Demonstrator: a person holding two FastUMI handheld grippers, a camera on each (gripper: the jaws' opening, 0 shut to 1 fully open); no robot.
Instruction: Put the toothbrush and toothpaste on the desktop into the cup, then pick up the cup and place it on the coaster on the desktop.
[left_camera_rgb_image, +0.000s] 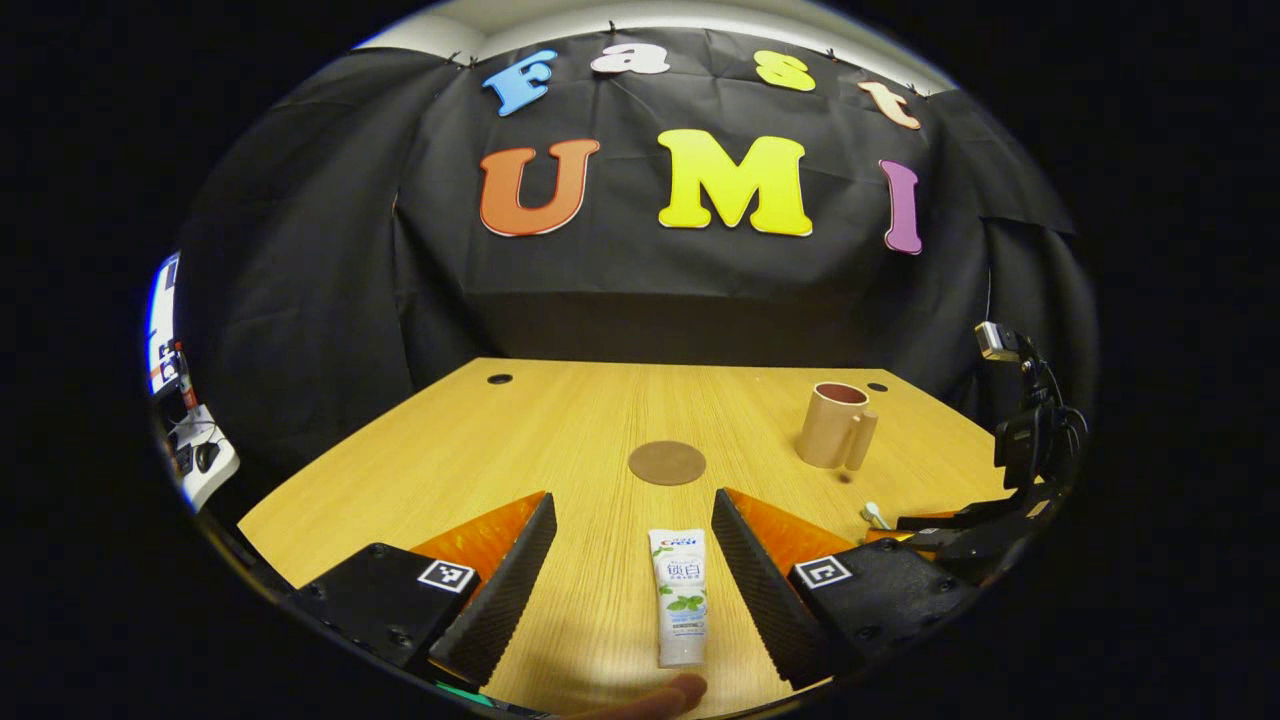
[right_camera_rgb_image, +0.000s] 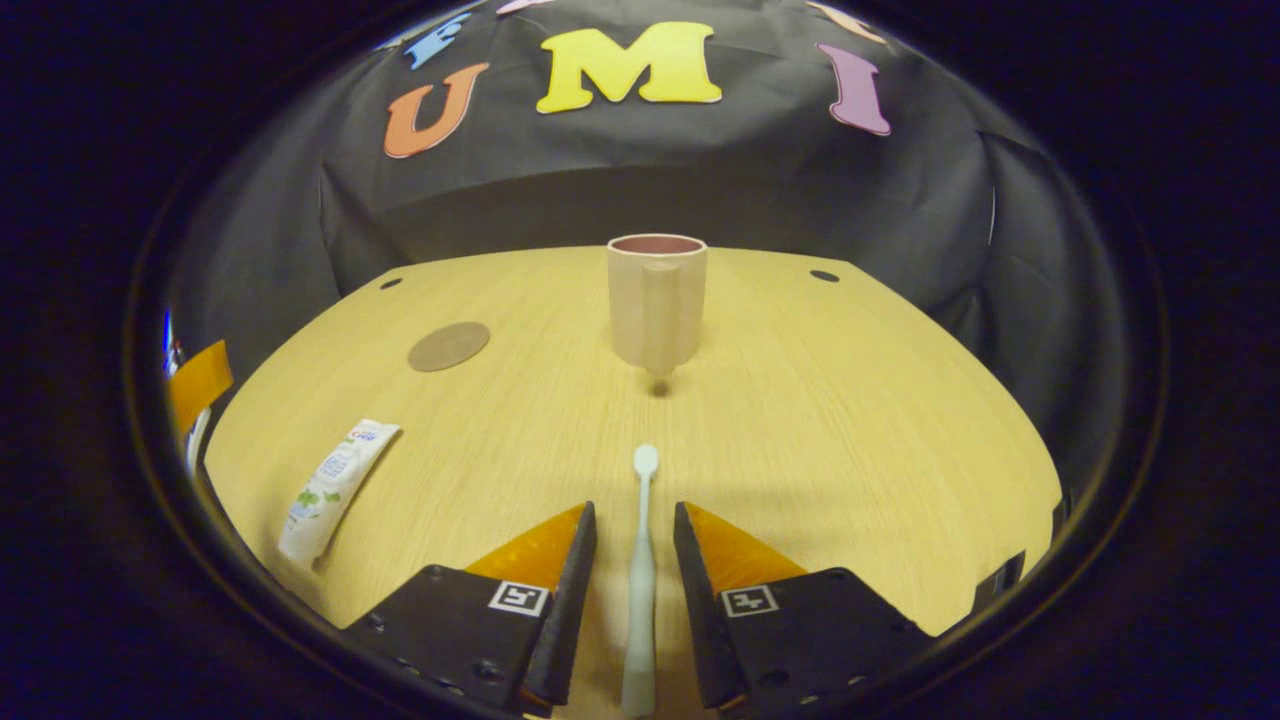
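Left gripper (left_camera_rgb_image: 634, 560), fingers spread around the soft white toothpaste tube (left_camera_rgb_image: 679, 598) on the wooden counter (left_camera_rgb_image: 560, 430); right gripper (right_camera_rgb_image: 635, 560), fingers apart, flanking the light, stiff white toothbrush (right_camera_rgb_image: 641, 560). We judge mid-body grasps best.

The wooden counter (left_camera_rgb_image: 560, 440) is pale, with its grain running away from the camera. Two small dark round holes (left_camera_rgb_image: 499, 379) sit near its far corners. Off the counter's left edge stands a white shelf (left_camera_rgb_image: 205, 462) carrying dark clutter. Beyond the counter's right edge, a small camera (left_camera_rgb_image: 997, 340) perches on a black stand.
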